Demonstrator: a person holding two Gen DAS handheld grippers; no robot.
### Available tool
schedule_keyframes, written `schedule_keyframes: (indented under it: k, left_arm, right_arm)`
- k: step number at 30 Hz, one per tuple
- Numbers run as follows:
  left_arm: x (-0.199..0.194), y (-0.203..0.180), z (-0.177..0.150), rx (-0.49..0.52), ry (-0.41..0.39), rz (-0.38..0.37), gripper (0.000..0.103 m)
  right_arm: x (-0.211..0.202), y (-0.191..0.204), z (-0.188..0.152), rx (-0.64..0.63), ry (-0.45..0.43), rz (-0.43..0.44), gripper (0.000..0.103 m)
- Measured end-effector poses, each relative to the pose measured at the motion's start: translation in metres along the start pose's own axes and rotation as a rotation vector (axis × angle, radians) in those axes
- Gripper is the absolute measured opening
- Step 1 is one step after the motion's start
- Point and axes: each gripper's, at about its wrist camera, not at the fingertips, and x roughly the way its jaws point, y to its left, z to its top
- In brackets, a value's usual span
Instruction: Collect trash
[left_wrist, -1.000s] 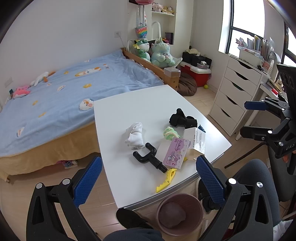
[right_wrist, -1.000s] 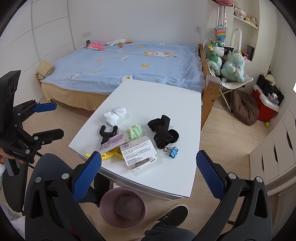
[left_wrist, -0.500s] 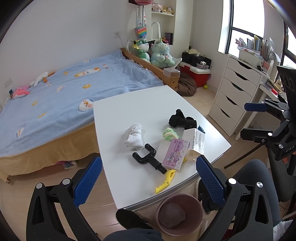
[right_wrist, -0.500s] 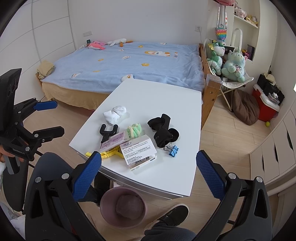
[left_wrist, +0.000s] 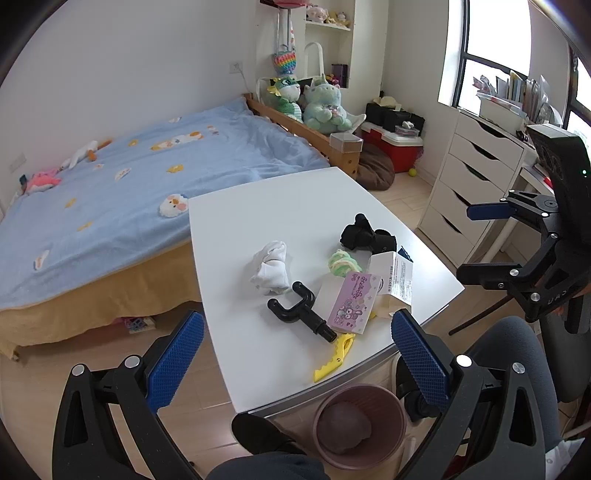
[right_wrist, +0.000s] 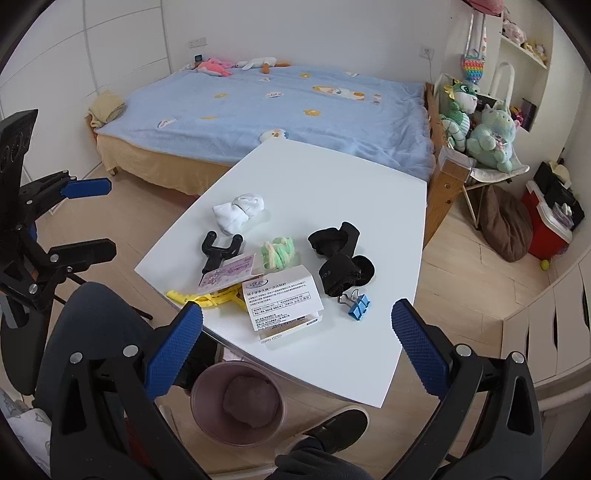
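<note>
A white table (left_wrist: 258, 206) (right_wrist: 332, 177) holds a white cardboard box (right_wrist: 282, 299) (left_wrist: 393, 282), a purple cartoon card (left_wrist: 351, 304) (right_wrist: 231, 272), a white sock bundle (left_wrist: 269, 267) (right_wrist: 238, 212), black socks (left_wrist: 365, 236) (right_wrist: 338, 258), a green scrunchie (right_wrist: 277, 253) and a blue binder clip (right_wrist: 358, 305). A pink trash bin (left_wrist: 360, 424) (right_wrist: 238, 404) stands on the floor below the table's near edge. My left gripper (left_wrist: 295, 354) and right gripper (right_wrist: 297, 343) are both open and empty, held above the near edge.
A black Y-shaped tool (left_wrist: 299, 310) and a yellow clip (left_wrist: 334, 360) lie near the card. A blue bed (left_wrist: 129, 184) stands behind the table. White drawers (left_wrist: 469, 181) are at the right. My foot (right_wrist: 328, 424) is beside the bin.
Both views have shifted only slightly. The objects on the table have not moved and both grippers stay open.
</note>
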Motion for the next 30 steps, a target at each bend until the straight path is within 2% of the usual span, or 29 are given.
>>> schedule_keyframes:
  k: [14,18,25,27,28,30]
  left_arm:
    - [0.002,0.003,-0.004,-0.009,0.016,0.002,0.097]
    - [0.004,0.004,-0.006,-0.009,0.021,0.003,0.097]
    - [0.008,0.008,-0.011,-0.024,0.039,0.009,0.097]
    - [0.009,0.008,-0.012,-0.026,0.043,0.008,0.097]
    - [0.010,0.008,-0.012,-0.027,0.045,0.008,0.097]
    - [0.011,0.008,-0.013,-0.028,0.048,0.006,0.097]
  right_arm:
    - [0.058,0.008,0.014,-0.184,0.153,0.070,0.100]
    - [0.077,0.007,0.012,-0.206,0.200,0.100,0.100]
    - [0.092,0.007,0.013,-0.217,0.223,0.141,0.099]
    - [0.095,0.008,0.013,-0.219,0.232,0.148,0.090]
    - [0.097,0.008,0.012,-0.218,0.245,0.152,0.080]
    - [0.099,0.008,0.012,-0.222,0.255,0.143,0.074]
